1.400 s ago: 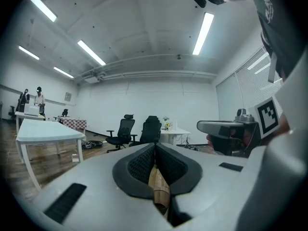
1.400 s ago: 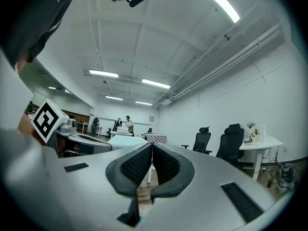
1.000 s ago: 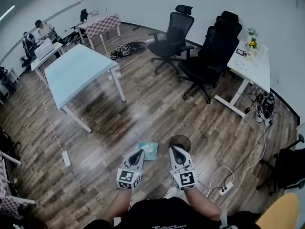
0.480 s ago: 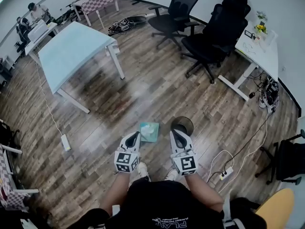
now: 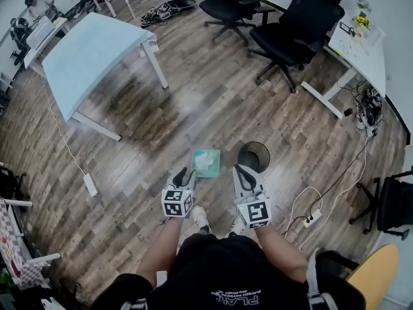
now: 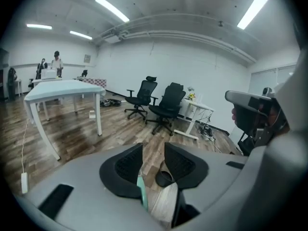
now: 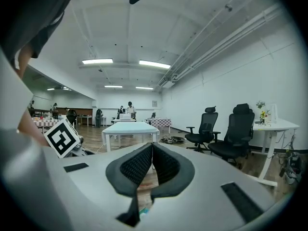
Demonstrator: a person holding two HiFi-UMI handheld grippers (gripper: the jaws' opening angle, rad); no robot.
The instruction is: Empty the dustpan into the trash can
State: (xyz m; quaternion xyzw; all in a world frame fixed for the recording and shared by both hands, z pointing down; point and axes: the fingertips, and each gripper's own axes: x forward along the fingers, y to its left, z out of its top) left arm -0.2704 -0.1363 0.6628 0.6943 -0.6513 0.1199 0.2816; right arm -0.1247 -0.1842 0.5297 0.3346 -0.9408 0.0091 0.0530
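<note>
The left gripper (image 5: pixel 184 175), jaws just opening with nothing between, hangs beside the dustpan (image 5: pixel 206 162); the right gripper (image 5: pixel 242 172), pressed together, is near the trash can (image 5: pixel 253 156).

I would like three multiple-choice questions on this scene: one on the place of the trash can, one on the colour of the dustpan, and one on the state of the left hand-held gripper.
1. In the head view, where does the trash can stand?
A. left of the dustpan
B. right of the dustpan
C. on top of the dustpan

2. What colour is the dustpan?
A. red
B. teal
C. yellow

3. The left hand-held gripper is:
A. open
B. shut on the dustpan
C. shut on a chair

Key:
1 B: it stands on the floor at the dustpan's right.
2 B: its tray is teal.
3 A: its jaws have just been opening and stand apart, gripping nothing.
</note>
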